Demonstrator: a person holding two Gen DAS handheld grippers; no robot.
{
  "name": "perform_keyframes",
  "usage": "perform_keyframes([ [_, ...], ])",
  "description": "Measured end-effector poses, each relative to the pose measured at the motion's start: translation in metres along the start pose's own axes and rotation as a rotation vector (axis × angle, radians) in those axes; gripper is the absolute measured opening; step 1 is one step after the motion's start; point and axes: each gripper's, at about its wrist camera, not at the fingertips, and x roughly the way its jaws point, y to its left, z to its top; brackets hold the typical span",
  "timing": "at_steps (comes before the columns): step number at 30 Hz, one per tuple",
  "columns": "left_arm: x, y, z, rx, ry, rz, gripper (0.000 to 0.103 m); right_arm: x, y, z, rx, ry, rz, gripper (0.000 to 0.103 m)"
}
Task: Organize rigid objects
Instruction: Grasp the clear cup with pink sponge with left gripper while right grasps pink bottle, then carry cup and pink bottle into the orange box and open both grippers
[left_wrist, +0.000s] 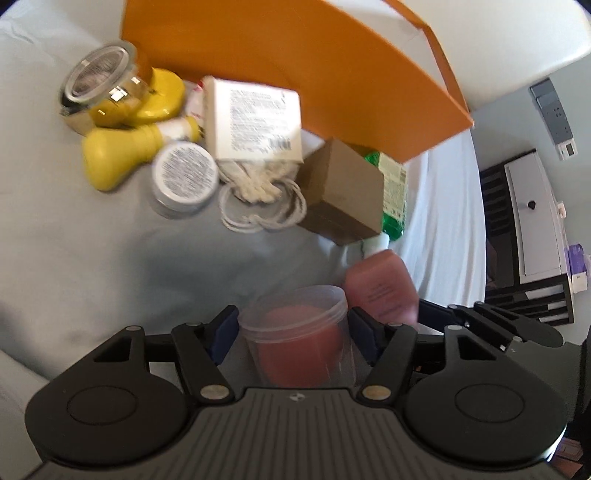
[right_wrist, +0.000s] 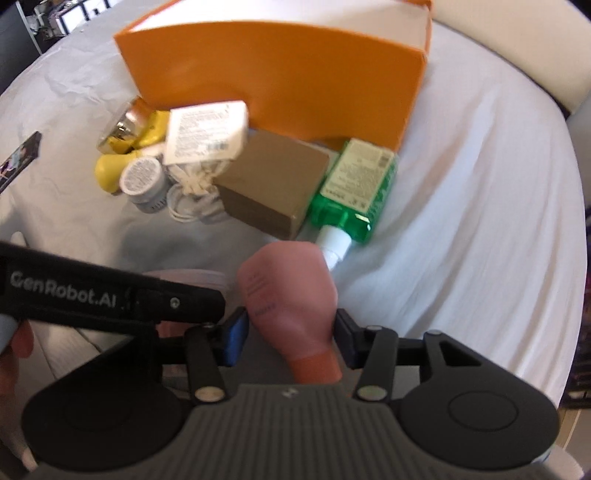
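Observation:
My left gripper (left_wrist: 293, 332) is shut on a clear plastic tub (left_wrist: 295, 306) with something red inside, a pad against each side wall. My right gripper (right_wrist: 291, 338) is shut on a pink bottle (right_wrist: 288, 295), gripped near its narrow cap end with the wide body pointing away. In the left wrist view that pink bottle (left_wrist: 380, 291) sits just right of the tub. In the right wrist view the left gripper's black body (right_wrist: 110, 299) crosses at the left, and the tub's rim (right_wrist: 184, 276) peeks out behind it. Both views are blurred.
An open orange box (right_wrist: 273, 81) stands at the back on a white sheet (right_wrist: 461, 221). In front lie a glass jar (left_wrist: 99, 77), yellow pieces (left_wrist: 110, 155), a round tin (left_wrist: 184, 173), a white carton (left_wrist: 255, 122), coiled cord (left_wrist: 258, 206), a brown box (right_wrist: 273, 184) and a green bottle (right_wrist: 354, 188).

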Motion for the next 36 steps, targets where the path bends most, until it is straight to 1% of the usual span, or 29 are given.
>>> perform_keyframes([
  [6, -0.031, 0.012, 0.007, -0.007, -0.090, -0.002, 0.075, -0.015, 0.009, 0.006, 0.021, -0.059, -0.008, 0.050],
  [9, -0.051, 0.013, 0.016, 0.012, -0.150, 0.006, 0.075, -0.028, 0.012, 0.013, 0.025, -0.099, -0.013, 0.050],
  [12, -0.070, 0.006, 0.029, 0.048, -0.223, 0.011, 0.075, -0.044, 0.015, 0.025, 0.037, -0.155, -0.008, 0.050],
  [17, -0.110, -0.013, 0.064, 0.140, -0.382, 0.020, 0.075, -0.077, 0.023, 0.058, 0.016, -0.299, -0.019, 0.050],
  [19, -0.124, -0.019, 0.084, 0.154, -0.450, 0.027, 0.075, -0.090, 0.024, 0.077, 0.014, -0.358, -0.023, 0.050],
  [23, -0.146, -0.028, 0.127, 0.181, -0.564, 0.045, 0.075, -0.106, 0.026, 0.121, -0.002, -0.468, -0.073, 0.050],
  [25, -0.145, -0.031, 0.149, 0.196, -0.581, 0.061, 0.075, -0.105, 0.024, 0.145, 0.008, -0.494, -0.071, 0.050],
  [28, -0.129, -0.032, 0.182, 0.205, -0.572, 0.105, 0.075, -0.093, 0.017, 0.180, 0.038, -0.504, -0.080, 0.050],
  [29, -0.120, -0.031, 0.194, 0.212, -0.557, 0.120, 0.075, -0.086, 0.015, 0.190, 0.054, -0.499, -0.076, 0.050],
  [32, -0.090, -0.028, 0.220, 0.262, -0.519, 0.183, 0.075, -0.058, 0.007, 0.218, 0.112, -0.457, -0.054, 0.050],
  [34, -0.073, -0.020, 0.233, 0.280, -0.490, 0.191, 0.075, -0.035, 0.007, 0.232, 0.124, -0.420, -0.068, 0.050],
  [36, -0.056, -0.010, 0.242, 0.273, -0.454, 0.196, 0.075, -0.011, 0.004, 0.243, 0.136, -0.373, -0.067, 0.050],
])
